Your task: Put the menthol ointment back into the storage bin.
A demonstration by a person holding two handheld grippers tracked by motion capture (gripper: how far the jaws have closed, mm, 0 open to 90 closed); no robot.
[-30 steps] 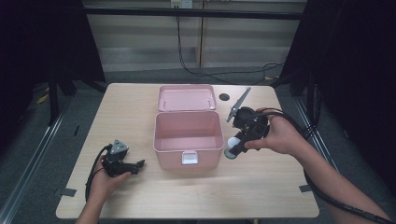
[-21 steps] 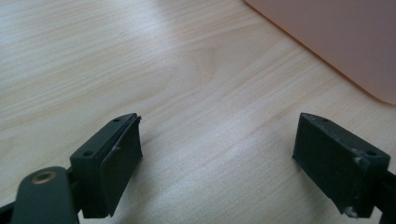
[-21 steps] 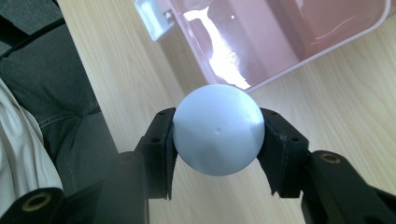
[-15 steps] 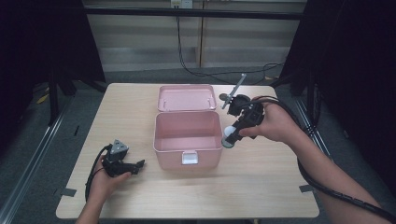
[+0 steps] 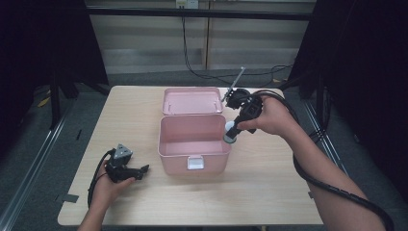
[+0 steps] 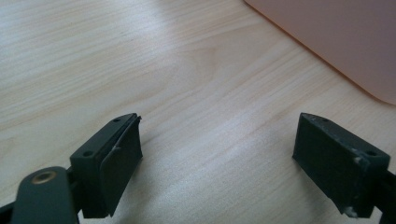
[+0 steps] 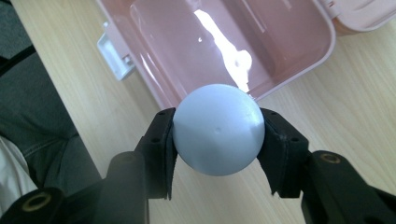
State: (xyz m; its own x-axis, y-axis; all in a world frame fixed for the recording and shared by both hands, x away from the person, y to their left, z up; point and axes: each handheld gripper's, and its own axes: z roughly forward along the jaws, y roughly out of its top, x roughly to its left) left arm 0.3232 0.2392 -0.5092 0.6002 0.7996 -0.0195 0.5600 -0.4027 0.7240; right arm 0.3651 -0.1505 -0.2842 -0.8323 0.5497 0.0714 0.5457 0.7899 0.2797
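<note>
The right hand-held gripper (image 5: 232, 133), clamped on a pale blue ball (image 7: 218, 135), has moved from the counter (image 5: 269, 192) to the right of the pink box (image 5: 194, 144) up and toward the far side, so that the ball now hangs at the box's right rim, roughly over its edge. In the right gripper view both pads (image 7: 164, 149) press the ball's sides, and the open box with its glossy, empty interior lies just beyond it. The lid (image 5: 191, 100) is folded back flat on the far side, and the white latch (image 5: 195, 163) faces near. The left hand-held gripper (image 5: 140, 169) has kept its place on the counter near the left of the box, its jaws apart around nothing. The shift suggests the carry is nearly done; a short move leftward and a release would probably drop the ball inside.
</note>
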